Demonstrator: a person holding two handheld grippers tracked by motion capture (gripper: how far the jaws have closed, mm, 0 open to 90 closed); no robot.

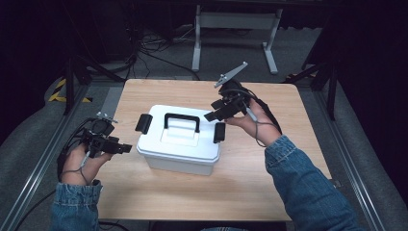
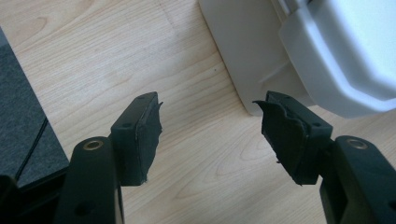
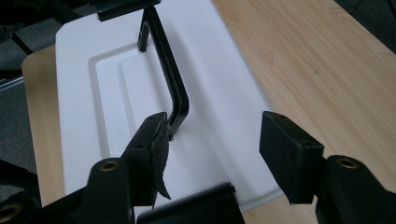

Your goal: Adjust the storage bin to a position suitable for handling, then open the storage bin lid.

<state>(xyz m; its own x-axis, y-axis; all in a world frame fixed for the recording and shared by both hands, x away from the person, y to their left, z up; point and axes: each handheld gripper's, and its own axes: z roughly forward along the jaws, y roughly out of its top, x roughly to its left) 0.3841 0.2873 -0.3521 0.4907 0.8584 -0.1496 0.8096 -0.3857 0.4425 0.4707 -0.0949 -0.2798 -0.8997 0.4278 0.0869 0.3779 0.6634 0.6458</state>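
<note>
Wooden table (image 1: 260, 187): white box (image 1: 180, 144) between open claws, seemingly untouched

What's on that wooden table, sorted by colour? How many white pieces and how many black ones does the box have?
White plastic box body: 1
White lid: 1
Black carry handle: 1
Black side latches: 2
Total: 5

The left hand-held gripper (image 2: 208, 130) hovers over the table (image 2: 116, 56), jaws spread wide and holding nothing, near the white box (image 2: 327, 51).
</note>
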